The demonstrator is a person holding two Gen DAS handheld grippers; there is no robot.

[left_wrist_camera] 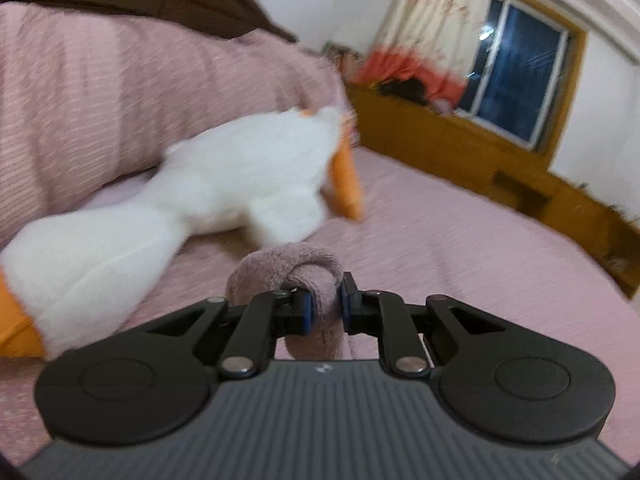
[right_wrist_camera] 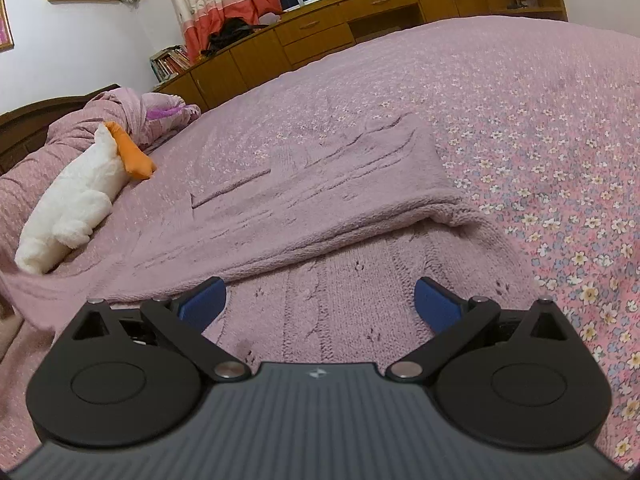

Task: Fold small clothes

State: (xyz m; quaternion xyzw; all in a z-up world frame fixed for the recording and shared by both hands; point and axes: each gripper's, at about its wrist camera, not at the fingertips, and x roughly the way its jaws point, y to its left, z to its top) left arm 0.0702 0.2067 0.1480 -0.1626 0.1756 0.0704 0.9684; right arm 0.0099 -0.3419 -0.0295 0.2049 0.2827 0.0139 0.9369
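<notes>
On the bed: everything sits on a pink flower-print bedspread (right_wrist_camera: 540,128).
Left gripper (left_wrist_camera: 323,307): jaws narrow, pinching a bunched edge of the mauve knitted garment (left_wrist_camera: 294,276), lifted off the cover.
Right gripper (right_wrist_camera: 320,300): blue pads spread wide, nothing between them, hovering just above the knit.
Mauve knitted garment (right_wrist_camera: 340,184): spread flat mid-bed, one layer folded over another.
White plush duck with orange beak (right_wrist_camera: 80,192): lying by the pink pillows (left_wrist_camera: 120,80).
Behind: wooden cabinets (right_wrist_camera: 320,36), curtained window.
</notes>
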